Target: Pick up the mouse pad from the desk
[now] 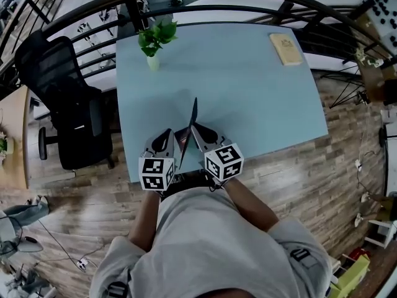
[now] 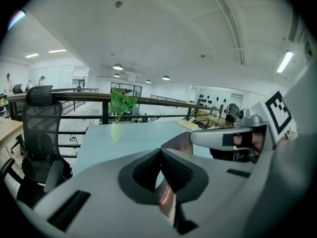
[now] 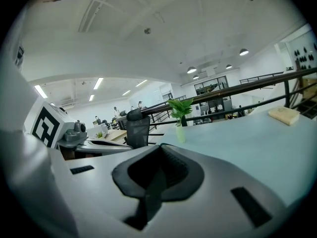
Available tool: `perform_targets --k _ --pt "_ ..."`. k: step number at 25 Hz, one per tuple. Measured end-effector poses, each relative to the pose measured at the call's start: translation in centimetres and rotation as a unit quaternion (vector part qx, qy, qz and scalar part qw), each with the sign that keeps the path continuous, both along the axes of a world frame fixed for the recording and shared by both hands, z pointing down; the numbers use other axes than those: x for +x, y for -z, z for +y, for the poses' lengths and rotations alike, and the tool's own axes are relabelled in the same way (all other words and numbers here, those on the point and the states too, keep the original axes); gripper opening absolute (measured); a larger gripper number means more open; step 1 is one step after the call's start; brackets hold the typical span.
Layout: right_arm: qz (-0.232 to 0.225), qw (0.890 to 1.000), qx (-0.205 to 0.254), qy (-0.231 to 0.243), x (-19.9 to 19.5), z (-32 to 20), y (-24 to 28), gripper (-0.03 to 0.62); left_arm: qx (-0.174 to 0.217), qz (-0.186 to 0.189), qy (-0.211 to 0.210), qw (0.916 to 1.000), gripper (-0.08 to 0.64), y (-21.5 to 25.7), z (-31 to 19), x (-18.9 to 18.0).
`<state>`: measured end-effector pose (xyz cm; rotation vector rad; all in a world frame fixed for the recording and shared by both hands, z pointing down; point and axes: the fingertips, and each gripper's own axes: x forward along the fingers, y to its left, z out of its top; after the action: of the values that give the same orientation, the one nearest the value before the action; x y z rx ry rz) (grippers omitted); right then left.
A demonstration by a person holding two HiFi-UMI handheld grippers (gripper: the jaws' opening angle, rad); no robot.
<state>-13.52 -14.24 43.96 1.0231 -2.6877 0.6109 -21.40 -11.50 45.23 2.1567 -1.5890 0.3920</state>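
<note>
Behind the pale-blue desk [image 1: 248,98] runs a railing [image 2: 74,96].

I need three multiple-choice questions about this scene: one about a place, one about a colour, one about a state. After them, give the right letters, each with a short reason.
1. Where on the desk does the plant stand?
A. far left corner
B. far right corner
C. near edge, in the middle

2. What colour is the desk top?
A. red
B. black
C. light blue

3. In what state is the mouse pad?
A. lying flat on the desk
B. held on edge by the left gripper and the right gripper
C. draped over the chair

Answers:
1 A: the head view shows the plant at the far left corner.
2 C: the whole top is pale blue.
3 B: each gripper view shows its jaws shut on the thin dark sheet.
</note>
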Motion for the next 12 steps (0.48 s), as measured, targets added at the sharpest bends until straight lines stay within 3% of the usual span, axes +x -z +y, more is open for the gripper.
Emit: perform_targets --k 8,12 --pt "-0.011 1.000 0.025 0.011 -0.2 -0.9 2.6 0.014 0.035 0.036 0.008 0.9987 0.012 2.6 -1.0 0.0" --pt "-0.009 0.999 0.045 0.021 -1.0 -1.3 3.7 0.014 0.053 0.033 0.018 0.9979 0.012 4.0 -1.6 -0.8"
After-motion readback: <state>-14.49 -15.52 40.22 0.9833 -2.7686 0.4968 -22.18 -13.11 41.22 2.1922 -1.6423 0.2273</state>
